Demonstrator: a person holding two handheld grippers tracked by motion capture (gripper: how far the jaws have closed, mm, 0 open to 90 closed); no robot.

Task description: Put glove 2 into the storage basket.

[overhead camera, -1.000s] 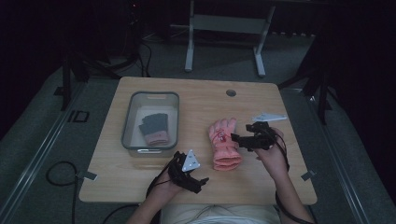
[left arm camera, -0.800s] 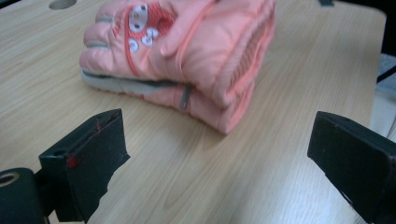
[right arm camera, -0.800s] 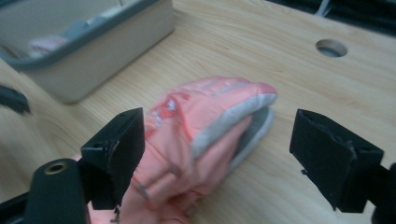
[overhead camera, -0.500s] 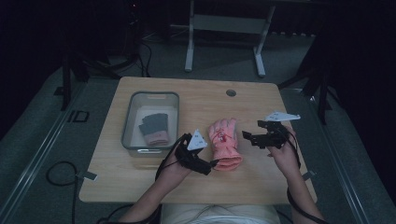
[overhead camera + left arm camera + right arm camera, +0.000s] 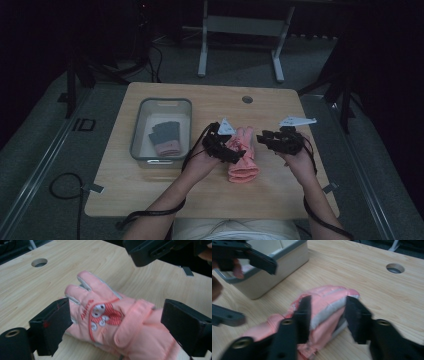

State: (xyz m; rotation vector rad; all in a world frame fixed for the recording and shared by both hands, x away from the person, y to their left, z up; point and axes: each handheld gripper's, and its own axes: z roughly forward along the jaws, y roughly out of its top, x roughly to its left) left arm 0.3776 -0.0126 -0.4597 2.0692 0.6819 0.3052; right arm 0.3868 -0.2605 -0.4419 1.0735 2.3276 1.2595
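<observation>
The left gripper [image 5: 239, 154] has swung in from 7 o'clock — jaws wide astride the pink glove [image 5: 244, 159] at mid-surface. The right gripper [image 5: 261, 137], also wide, has backed toward 3 o'clock — a grasp looks imminent.
</observation>
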